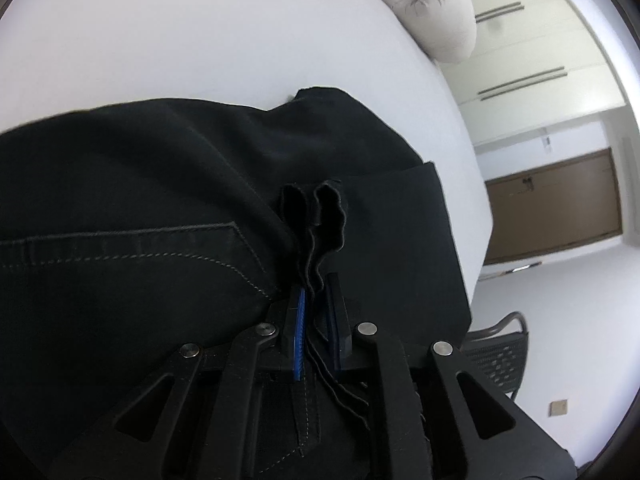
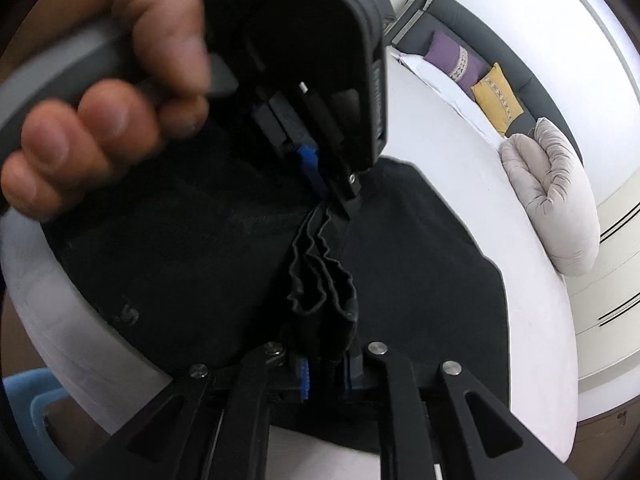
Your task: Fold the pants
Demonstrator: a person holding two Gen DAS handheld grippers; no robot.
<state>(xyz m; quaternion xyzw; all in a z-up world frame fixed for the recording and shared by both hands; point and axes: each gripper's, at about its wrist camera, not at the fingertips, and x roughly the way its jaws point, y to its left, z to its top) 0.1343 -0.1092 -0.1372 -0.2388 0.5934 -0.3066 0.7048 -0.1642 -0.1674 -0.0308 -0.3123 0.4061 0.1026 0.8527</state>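
White tabletop [image 1: 200, 40] fills both views, black pants [image 1: 140, 200] spread across the middle. Beige cushion [image 1: 432, 8] sits upper right. Left gripper [image 1: 318, 308] is pinched tight on the bunched hem, and right gripper [image 2: 326, 372] clamps those same folds, bottom centre.

We look steeply down from each wrist, close over the black pants [image 1: 160, 184]; both views share them and the beige cushion [image 2: 556, 196] at two o'clock.
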